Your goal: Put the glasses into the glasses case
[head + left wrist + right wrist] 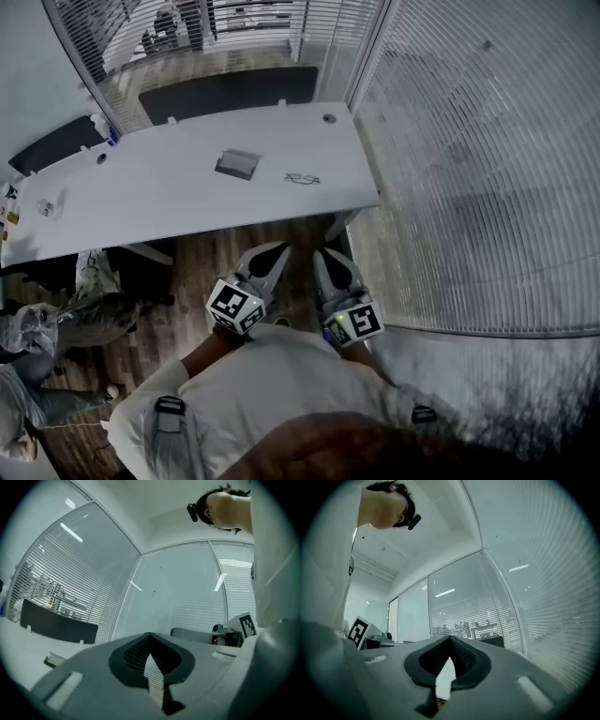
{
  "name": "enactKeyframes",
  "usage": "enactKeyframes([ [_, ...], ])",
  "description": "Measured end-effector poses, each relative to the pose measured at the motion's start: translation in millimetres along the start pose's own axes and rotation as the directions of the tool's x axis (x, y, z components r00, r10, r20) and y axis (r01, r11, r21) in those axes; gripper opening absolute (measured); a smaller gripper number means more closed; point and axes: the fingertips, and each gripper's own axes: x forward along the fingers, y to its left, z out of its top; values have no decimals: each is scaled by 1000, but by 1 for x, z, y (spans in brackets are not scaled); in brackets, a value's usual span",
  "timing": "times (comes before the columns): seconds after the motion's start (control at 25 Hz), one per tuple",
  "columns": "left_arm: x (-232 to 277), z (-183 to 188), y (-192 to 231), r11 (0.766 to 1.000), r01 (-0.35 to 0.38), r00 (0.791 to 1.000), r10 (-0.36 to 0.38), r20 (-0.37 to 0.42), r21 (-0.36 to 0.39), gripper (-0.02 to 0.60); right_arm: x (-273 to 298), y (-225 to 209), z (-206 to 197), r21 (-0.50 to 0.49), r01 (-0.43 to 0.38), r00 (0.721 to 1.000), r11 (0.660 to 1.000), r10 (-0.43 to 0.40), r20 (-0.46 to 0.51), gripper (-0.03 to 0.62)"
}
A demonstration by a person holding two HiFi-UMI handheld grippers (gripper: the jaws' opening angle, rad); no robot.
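Observation:
A grey glasses case (236, 164) lies on the white table (169, 202), near the middle. A pair of thin-framed glasses (303, 179) rests on the tabletop to the case's right, apart from it. Both grippers are held close to the person's body, short of the table's near edge and over the wooden floor. My left gripper (275, 251) points level toward the table, and its jaws meet at the tip with nothing between them (150, 637). My right gripper (325, 255) sits beside it, also shut and empty (450, 639). The case edge (54, 659) shows low in the left gripper view.
A glass wall with blinds (487, 141) runs along the table's right end. A black screen (230, 91) stands behind the table. A bottle (101, 127) and small items (45, 206) sit at the table's left end. Bags (37, 328) lie on the floor at the left.

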Motion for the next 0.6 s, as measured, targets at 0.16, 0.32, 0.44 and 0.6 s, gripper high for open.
enactKeyframes([
  [0.16,7,8,18,1000,-7,1000,7,1,-2,2,18,-6,-5,-10,-5,1000,1000,5,-9,2],
  [0.32,14,10,53,1000,-10,1000,10,21,-12,2,53,-11,-11,-14,-5,1000,1000,4,-9,2],
  [0.44,22,16,87,1000,-17,1000,17,22,-26,2,87,-13,-14,-22,-10,1000,1000,9,-17,2],
  [0.6,36,29,128,999,0,999,1,36,-40,2,140,-19,-15,-45,-16,999,999,15,-30,2],
])
